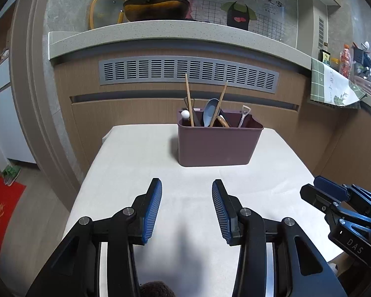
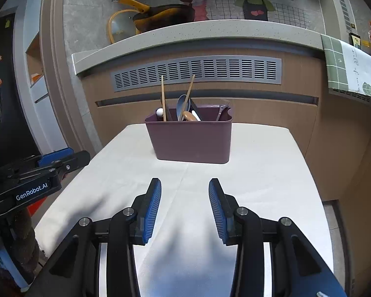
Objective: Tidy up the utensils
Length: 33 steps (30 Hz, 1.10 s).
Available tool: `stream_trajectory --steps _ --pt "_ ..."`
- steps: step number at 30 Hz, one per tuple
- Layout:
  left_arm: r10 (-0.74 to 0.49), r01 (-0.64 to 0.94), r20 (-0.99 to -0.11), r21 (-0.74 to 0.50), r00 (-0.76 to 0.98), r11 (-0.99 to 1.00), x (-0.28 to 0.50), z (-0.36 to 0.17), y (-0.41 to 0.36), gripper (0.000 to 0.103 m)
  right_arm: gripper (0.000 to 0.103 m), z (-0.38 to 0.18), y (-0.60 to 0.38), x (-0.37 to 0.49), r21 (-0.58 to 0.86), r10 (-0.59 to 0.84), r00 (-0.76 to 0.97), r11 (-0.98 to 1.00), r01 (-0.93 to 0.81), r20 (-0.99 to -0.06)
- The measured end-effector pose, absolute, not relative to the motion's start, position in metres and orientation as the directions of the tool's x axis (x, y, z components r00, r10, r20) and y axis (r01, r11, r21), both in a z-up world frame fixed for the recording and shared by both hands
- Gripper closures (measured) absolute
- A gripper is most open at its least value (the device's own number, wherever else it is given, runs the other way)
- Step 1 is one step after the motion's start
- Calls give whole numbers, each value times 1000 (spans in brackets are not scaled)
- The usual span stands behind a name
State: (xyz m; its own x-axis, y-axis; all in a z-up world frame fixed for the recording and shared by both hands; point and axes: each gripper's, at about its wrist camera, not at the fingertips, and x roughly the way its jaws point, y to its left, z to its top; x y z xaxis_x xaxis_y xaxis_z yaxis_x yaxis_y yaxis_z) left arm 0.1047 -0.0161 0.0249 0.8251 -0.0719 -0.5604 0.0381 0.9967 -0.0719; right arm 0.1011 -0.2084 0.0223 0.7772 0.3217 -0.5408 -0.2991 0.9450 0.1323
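The dark plum rectangular plastic utensil holder stands at the far middle of the white cloth-covered surface, already holding 2 wooden chopsticks, a grey-blue spoon and a small metal utensil. No loose utensil shows on the surface. The left gripper and right gripper hover near, jaws wide apart, holding nothing. The main risk, I judge, is a jaw catching the leaning chopsticks and tipping the holder or flicking utensils out.

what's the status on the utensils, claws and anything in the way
Left claw open, empty. Right claw open, empty. Utensils standing in maroon bin on table. Nothing in the way.
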Motion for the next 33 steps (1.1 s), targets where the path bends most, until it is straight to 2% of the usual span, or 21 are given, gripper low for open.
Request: stream_trajectory --steps 33 --pt "-87 55 -567 -73 819 996 104 23 -19 60 64 23 -215 103 117 306 781 950 -291 -544"
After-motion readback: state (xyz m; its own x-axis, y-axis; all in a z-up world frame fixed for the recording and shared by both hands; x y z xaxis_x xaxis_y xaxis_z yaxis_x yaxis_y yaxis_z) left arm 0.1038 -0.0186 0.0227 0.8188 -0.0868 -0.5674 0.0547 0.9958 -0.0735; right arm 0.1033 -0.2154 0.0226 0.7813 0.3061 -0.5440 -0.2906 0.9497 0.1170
